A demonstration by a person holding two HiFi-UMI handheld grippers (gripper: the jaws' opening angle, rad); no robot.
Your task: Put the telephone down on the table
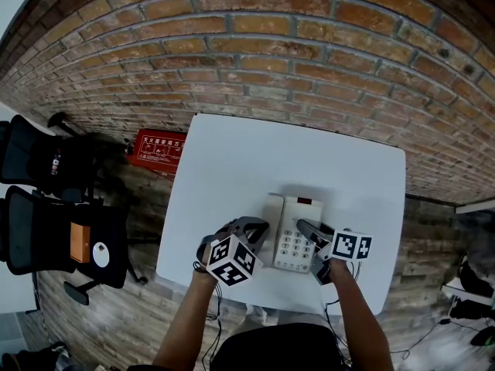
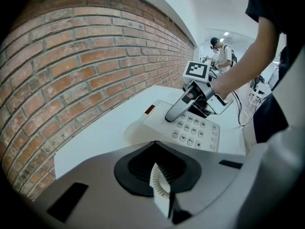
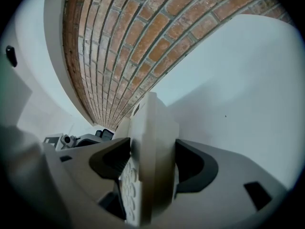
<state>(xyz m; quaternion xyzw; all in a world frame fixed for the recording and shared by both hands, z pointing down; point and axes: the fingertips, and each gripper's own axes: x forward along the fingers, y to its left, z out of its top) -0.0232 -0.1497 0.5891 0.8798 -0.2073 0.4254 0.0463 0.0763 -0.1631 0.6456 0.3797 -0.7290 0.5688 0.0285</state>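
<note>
A white push-button telephone (image 1: 292, 230) sits near the front edge of the white table (image 1: 232, 161). My right gripper (image 1: 305, 229) is shut on the telephone's right side, and its finger lies across the keypad (image 2: 195, 130) in the left gripper view. In the right gripper view the telephone's body (image 3: 150, 137) fills the gap between the jaws. My left gripper (image 1: 261, 225) is shut with nothing in it, its tips beside the telephone's left edge where the handset (image 1: 272, 221) lies. I cannot tell whether the telephone rests fully on the table.
A brick wall (image 1: 255, 45) runs along the table's far side. A red sign box (image 1: 158, 151) lies on the floor at the left, next to black chairs (image 1: 46, 199). A person (image 2: 221, 49) stands far off in the left gripper view.
</note>
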